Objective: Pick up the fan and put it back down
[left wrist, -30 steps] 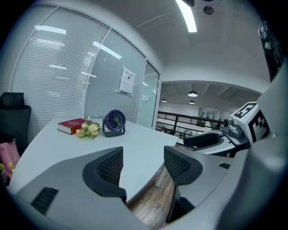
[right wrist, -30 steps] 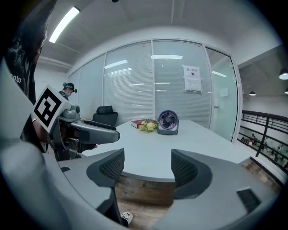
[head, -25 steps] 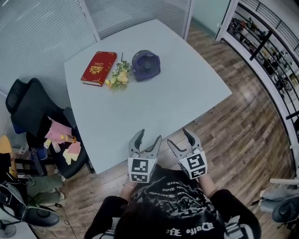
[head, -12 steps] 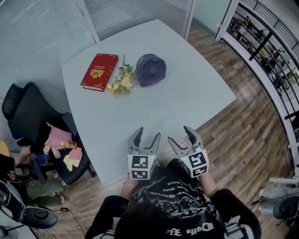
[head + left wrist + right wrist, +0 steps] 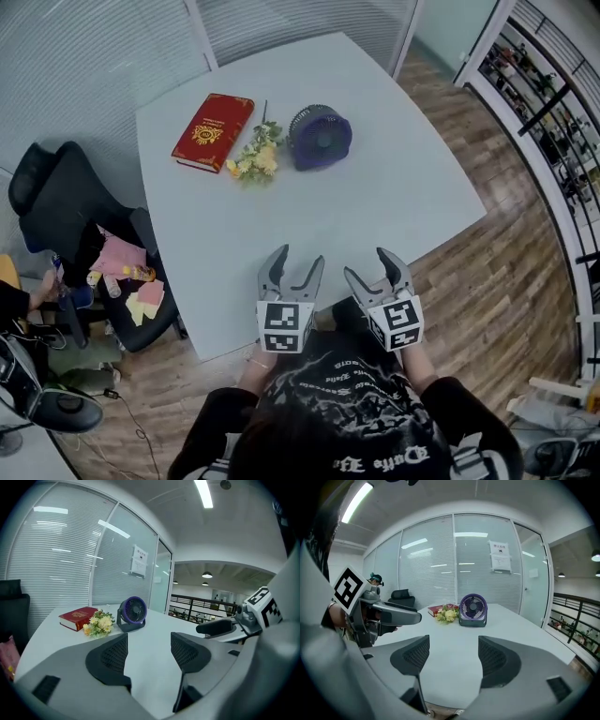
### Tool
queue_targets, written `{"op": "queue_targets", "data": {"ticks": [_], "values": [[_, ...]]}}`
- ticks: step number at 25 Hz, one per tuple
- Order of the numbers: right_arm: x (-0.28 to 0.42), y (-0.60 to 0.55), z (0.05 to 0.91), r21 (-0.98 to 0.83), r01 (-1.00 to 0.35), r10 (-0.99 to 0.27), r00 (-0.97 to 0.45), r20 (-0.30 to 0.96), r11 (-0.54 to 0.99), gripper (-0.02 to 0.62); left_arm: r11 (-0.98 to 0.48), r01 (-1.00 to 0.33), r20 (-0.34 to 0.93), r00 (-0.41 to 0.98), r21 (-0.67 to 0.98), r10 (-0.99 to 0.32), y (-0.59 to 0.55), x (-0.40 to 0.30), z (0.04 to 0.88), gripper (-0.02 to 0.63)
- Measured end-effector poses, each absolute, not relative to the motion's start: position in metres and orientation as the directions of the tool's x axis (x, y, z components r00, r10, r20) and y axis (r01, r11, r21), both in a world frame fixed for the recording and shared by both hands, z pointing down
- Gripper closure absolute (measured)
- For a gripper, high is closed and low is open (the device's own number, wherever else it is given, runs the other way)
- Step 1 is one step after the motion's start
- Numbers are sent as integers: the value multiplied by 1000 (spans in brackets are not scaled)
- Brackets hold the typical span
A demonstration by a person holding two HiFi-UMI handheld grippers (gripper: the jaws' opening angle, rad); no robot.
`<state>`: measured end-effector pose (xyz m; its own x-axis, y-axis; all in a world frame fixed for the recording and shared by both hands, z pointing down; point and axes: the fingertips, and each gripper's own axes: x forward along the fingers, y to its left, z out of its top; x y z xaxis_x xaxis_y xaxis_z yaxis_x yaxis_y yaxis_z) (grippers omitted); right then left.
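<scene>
**Fan at the far end of the table, both grippers empty**

The small purple fan [image 5: 320, 138] stands upright in the upper middle of the head view. It sits on the pale grey table [image 5: 394, 202], just beside a bunch of yellow flowers [image 5: 255, 157], with a red book [image 5: 212, 131] further left.

From where I stand it looks light and all plastic, stiff in its round housing and squat base. The front grille seems thin enough to flex or catch a jaw tip, and the smooth casing might slip. I'd grip it across the outer ring or down at the base, not on the grille.

The left gripper [image 5: 298, 258] and right gripper [image 5: 368, 264] sit side by side at the lower middle, over the table's near edge. Both have their jaws spread, with nothing between them.

The fan is well apart from both, up-frame. In the right gripper view it sits just above the gap between the jaws. In the left gripper view it sits above and slightly left of the gap.
</scene>
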<state>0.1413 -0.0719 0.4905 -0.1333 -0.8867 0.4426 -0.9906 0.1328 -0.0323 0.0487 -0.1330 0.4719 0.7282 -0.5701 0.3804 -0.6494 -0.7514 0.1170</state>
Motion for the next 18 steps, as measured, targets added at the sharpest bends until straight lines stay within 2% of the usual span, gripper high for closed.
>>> {"op": "queue_targets", "data": {"ticks": [11, 18], "values": [[211, -143, 469, 29, -978, -894, -177, 411, 207, 282, -665, -745, 417, 621, 52, -664, -182, 80, 470, 308], [244, -197, 470, 72, -945, -854, -253, 455, 319, 282, -608, -793, 440, 557, 31, -704, -219, 97, 472, 308]]}}
